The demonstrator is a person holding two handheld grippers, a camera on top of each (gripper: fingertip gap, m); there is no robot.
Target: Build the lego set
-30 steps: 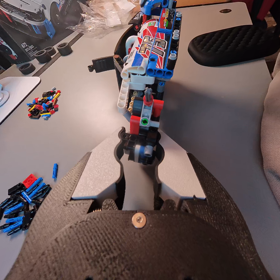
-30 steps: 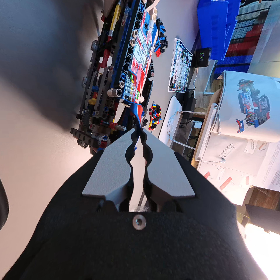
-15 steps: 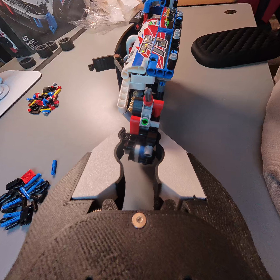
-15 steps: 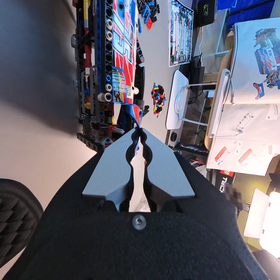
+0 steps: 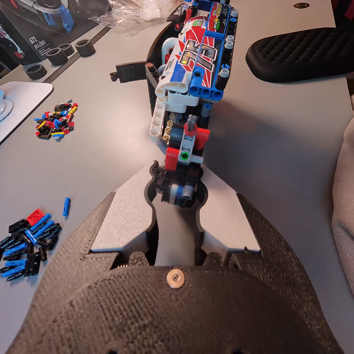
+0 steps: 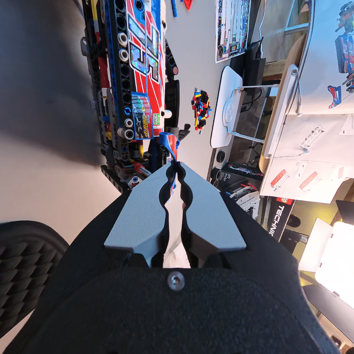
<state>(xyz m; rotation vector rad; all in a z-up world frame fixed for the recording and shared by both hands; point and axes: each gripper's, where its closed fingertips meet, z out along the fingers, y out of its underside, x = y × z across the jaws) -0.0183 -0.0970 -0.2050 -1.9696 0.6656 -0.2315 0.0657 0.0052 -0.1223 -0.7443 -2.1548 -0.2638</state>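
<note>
A partly built lego car (image 5: 193, 63) with red, white and blue stickered panels stands on its side on the grey table (image 5: 95, 153). My left gripper (image 5: 177, 172) is shut on the car's near black end and holds it. The car also shows in the right wrist view (image 6: 138, 80). My right gripper (image 6: 176, 165) is shut on a curved blue and red panel (image 6: 168, 142) at the car's other end. Where the panel meets the car is hidden.
Two piles of small loose parts (image 5: 55, 122) (image 5: 28, 239) lie left of the car, with a single blue pin (image 5: 66, 206). Black tyres (image 5: 57, 53), a set box (image 5: 28, 28) and plastic bags (image 5: 130, 13) sit at the back left. An instruction booklet (image 6: 316, 134) stands on a holder. A black padded armrest (image 5: 306, 53) lies right. The left gripper's tips are roughly 15 cm from the right gripper's. My left tips are roughly 15 cm from the single blue pin (image 5: 66, 206).
The right wrist view has rolled and shifted along the car, still gripping the blue panel. The left gripper keeps its hold; its view has shifted slightly.
</note>
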